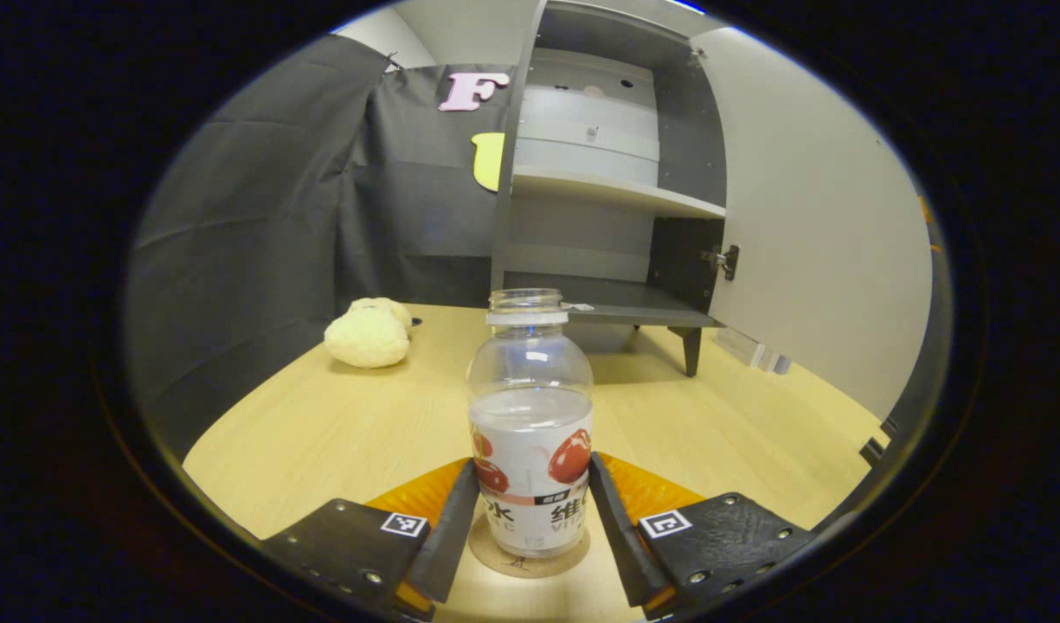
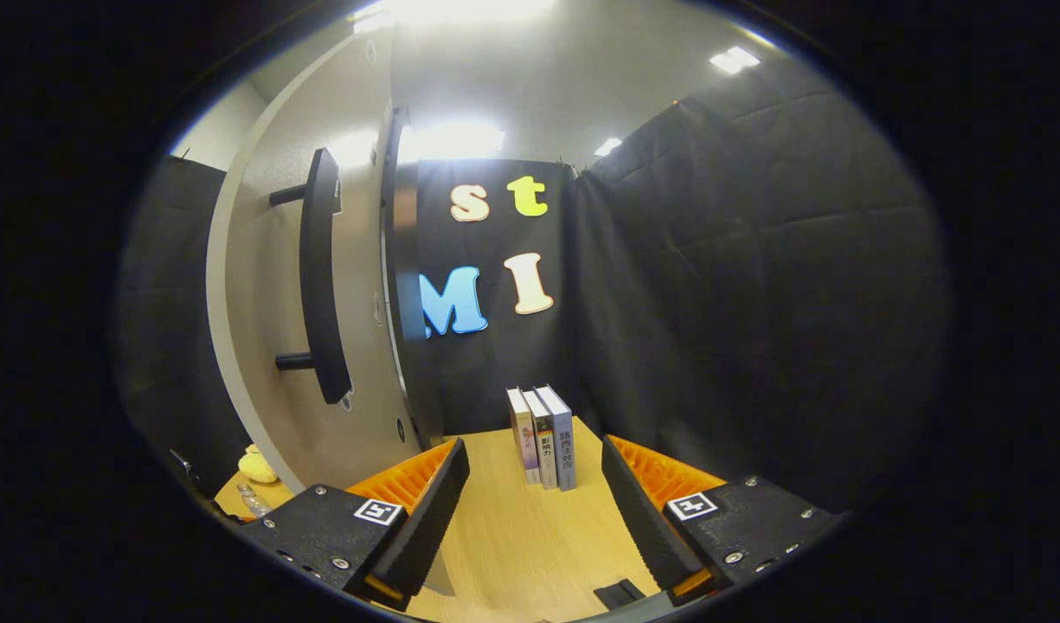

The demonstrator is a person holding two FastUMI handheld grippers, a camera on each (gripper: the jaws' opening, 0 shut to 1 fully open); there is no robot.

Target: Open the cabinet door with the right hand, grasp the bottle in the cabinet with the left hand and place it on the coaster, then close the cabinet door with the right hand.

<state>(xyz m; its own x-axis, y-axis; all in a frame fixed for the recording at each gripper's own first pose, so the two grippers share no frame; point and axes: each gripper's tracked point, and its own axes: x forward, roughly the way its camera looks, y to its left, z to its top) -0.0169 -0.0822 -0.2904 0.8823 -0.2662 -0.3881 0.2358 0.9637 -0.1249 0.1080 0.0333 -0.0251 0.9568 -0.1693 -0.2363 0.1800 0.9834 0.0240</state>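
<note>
Bottle (image 1: 530, 424): clear plastic, uncapped, part-filled with clear liquid, wrapped in a white label printed with red fruit. It is stood upright on the coaster (image 1: 530, 561), a thin round brown disc on the table (image 1: 322, 424).

Left gripper (image 1: 530, 519): its two flat fingers are set close on either side of the bottle's lower body; whether both press on it cannot be told from the left gripper view.

Table: pale wood-grain top, smooth, with bare room left and right of the bottle and between it and the cabinet (image 1: 599, 190).

Cabinet: grey panels, one pale shelf, short tapered legs. The cabinet door (image 1: 806, 225) is swung wide open at the right, a metal hinge (image 1: 724, 260) seen at its inner edge.

Cream knobbly lump (image 1: 369, 333): lying well apart from the bottle, near the cloth wall.

Right gripper (image 2: 534, 510): fingers spread apart, nothing held, just beside the door's outer face, where a long dark bar handle (image 2: 320, 277) is mounted on two pegs.

Books (image 2: 542, 437): three, upright, on the table beyond.
</note>
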